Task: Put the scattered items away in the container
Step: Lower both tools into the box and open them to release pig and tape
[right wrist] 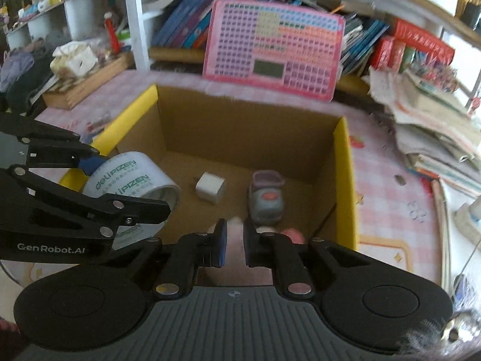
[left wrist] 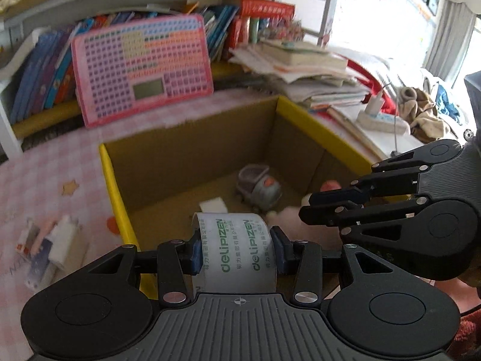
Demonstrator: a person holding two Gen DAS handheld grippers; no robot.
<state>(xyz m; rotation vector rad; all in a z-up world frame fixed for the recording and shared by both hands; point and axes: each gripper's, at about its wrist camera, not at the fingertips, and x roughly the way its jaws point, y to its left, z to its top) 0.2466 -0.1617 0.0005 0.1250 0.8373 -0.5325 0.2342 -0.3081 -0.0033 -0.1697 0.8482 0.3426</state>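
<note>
Right now, through the left wrist view, I have my left gripper (left wrist: 236,252) clamped on the tape roll (left wrist: 237,249), pads pressing its two flat sides so the roll's axis runs left to right between the fingers. It hangs just over the near wall of the cardboard box (left wrist: 117,192), whose floor opens beyond and below. Inside, a grey toy (left wrist: 258,188) sits toward the far right and a white cube (left wrist: 213,205) lies just beyond the roll. My right gripper (left wrist: 303,207) reaches in from the right, also above the box. Some small items (left wrist: 45,246) lie outside on the pink cloth to the left.

Through the right wrist view, my right gripper (right wrist: 231,240) pinches something pale pink, too blurred to name, with the jaws nearly together. It hovers over the near part of the box, toy (right wrist: 266,198) just beyond it, cube (right wrist: 209,187) to the far left. The left gripper (right wrist: 126,186) carries the tape (right wrist: 129,177) over the box's near-left corner. I judge both loads need only drop straight down.
</note>
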